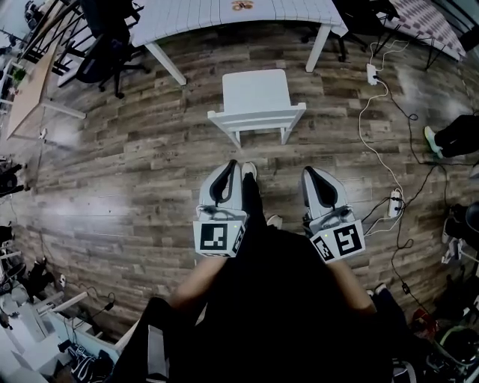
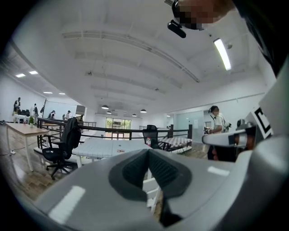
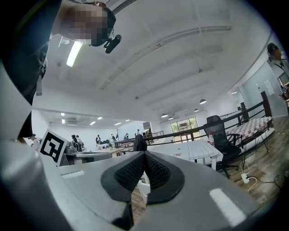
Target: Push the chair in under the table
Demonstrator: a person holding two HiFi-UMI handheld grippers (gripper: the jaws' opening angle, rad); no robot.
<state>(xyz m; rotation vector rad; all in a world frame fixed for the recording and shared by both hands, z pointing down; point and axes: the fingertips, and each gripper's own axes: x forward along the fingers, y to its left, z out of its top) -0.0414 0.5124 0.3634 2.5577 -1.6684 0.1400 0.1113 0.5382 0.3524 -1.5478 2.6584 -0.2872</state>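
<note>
Left gripper (image 1: 229, 168) and right gripper (image 1: 312, 176) are both closed tight and hold nothing. The white desk (image 1: 187, 19) lies at twelve o'clock. Before it, also at twelve, stands the chair (image 1: 257, 97), apart from both grippers and equally near each. Its back rail runs nine to three. It is plain white, its seat outside the desk.

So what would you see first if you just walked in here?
A white chair stands alone on the brown wood floor, pulled out from the white table at the top of the head view. Below it, the left gripper and right gripper, both shut and empty, point toward the chair without touching it.
</note>
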